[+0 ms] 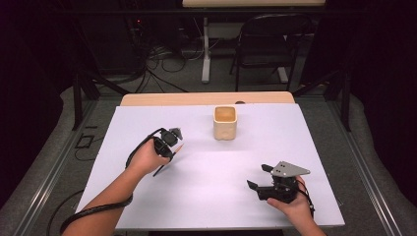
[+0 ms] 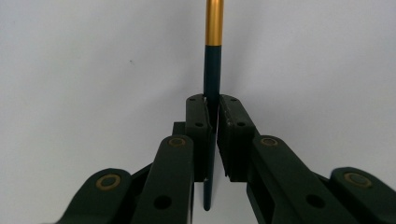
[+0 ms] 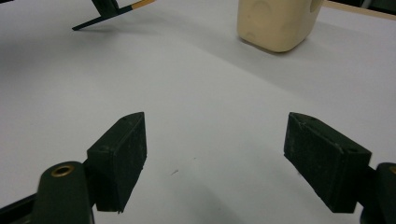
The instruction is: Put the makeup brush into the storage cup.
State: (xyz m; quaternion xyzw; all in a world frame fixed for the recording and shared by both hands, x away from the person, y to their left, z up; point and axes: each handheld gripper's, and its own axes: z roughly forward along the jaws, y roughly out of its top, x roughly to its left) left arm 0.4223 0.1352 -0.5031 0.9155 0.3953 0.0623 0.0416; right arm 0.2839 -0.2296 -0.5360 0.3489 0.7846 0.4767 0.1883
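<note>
A dark pencil with a gold band [image 2: 213, 70] is clamped between the pads of my left gripper [image 2: 212, 105], which is shut on it. From above, that left gripper [image 1: 168, 147] sits left of centre on the white table [image 1: 206, 167], the pencil [image 1: 169, 157] lying slanted under the hand. A cream square cup [image 1: 225, 122] stands upright toward the back, apart from both grippers. My right gripper [image 1: 259, 177] rests at the front right, open, with nothing between its fingers. In the right gripper view the pencil [image 3: 116, 11] and the cup [image 3: 275, 23] lie far ahead of the open right gripper [image 3: 215, 158].
Beyond the far table edge runs a wooden strip [image 1: 206, 98]. A black chair [image 1: 270, 44] and a white table leg [image 1: 205, 54] stand on the floor behind, with cables around them. Black cable [image 1: 93, 211] trails from my left forearm.
</note>
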